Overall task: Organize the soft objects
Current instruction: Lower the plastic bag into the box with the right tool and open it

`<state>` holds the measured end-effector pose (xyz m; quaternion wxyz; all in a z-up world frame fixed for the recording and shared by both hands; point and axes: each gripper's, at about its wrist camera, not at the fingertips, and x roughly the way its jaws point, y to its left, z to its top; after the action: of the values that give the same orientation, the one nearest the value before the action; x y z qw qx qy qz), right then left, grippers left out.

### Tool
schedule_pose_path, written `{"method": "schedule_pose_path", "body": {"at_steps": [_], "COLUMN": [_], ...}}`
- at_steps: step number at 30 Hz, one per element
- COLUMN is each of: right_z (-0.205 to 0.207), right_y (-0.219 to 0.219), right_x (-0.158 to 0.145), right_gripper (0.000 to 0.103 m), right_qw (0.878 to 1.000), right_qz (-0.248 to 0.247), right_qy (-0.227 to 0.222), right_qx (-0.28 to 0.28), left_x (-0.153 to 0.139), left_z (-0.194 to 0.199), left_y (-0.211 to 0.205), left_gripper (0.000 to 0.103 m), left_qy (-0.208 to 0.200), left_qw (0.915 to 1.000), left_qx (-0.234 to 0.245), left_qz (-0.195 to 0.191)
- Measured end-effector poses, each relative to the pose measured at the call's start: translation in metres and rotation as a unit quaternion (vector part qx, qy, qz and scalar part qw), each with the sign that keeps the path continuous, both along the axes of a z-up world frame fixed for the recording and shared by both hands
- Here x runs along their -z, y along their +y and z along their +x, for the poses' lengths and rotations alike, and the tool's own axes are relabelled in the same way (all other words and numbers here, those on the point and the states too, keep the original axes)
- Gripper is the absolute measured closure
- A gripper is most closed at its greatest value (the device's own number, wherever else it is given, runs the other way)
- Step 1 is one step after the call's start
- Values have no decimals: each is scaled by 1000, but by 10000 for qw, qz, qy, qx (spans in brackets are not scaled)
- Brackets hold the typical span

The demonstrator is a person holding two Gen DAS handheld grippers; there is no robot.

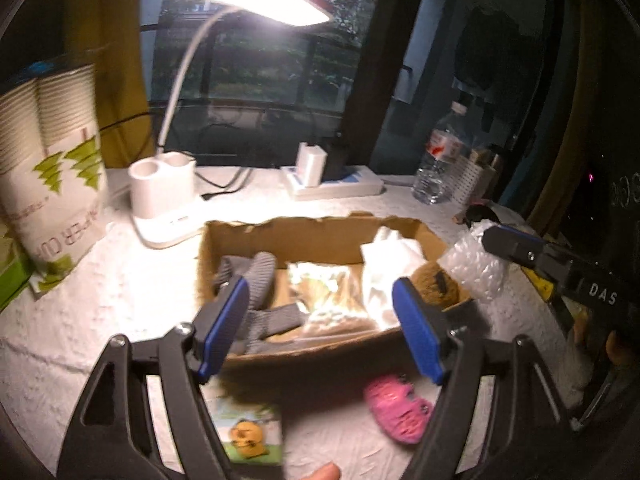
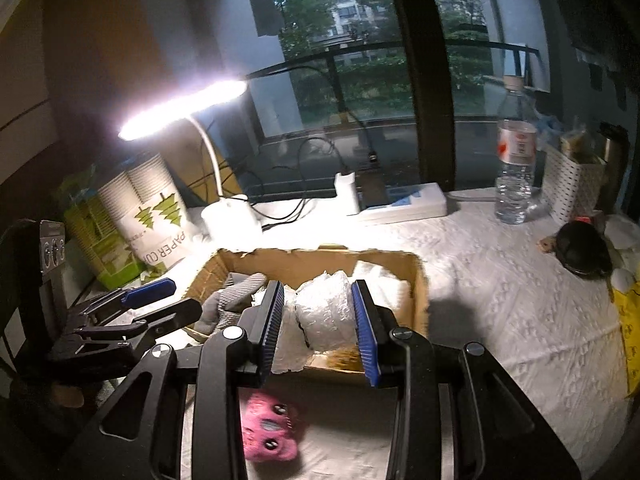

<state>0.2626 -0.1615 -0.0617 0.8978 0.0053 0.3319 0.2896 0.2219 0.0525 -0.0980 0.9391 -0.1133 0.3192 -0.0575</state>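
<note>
Ribbed right gripper [image 2: 320, 320] clenching crinkly bubble wrap [image 2: 326, 310], left gripper [image 1: 320, 328] released — torn cardboard box [image 1: 308, 236]

The left gripper [image 1: 320, 328] tilts downward, its blue pads spread wide with nothing between them. The right gripper [image 2: 318, 332] tilts downward too, its pads pressed on a wad of bubble wrap [image 2: 326, 312].

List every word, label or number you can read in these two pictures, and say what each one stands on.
"PAPER CUP", last letter partly cut off: on the paper cup sleeve, beside green tree marks.
"DAS": on the right gripper body in the left wrist view.
Water bottle label: too small to read.
Small print under the sleeve's trees: blurred.
</note>
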Motion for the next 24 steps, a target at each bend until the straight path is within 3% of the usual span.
{"method": "schedule_pose_path", "body": {"at_steps": [24], "right_z": [14], "right_y": [117], "right_x": [47], "right_gripper": [66], "right_qw": [9965], "right_qz": [-338], "right_qy": [485], "right_qx": [-591], "left_x": [30], "left_z": [-19], "left_y": [96], "left_gripper": [28], "left_qy": [132], "left_qw": [9977], "left_qx": [-584], "left_qz": [-312]}}
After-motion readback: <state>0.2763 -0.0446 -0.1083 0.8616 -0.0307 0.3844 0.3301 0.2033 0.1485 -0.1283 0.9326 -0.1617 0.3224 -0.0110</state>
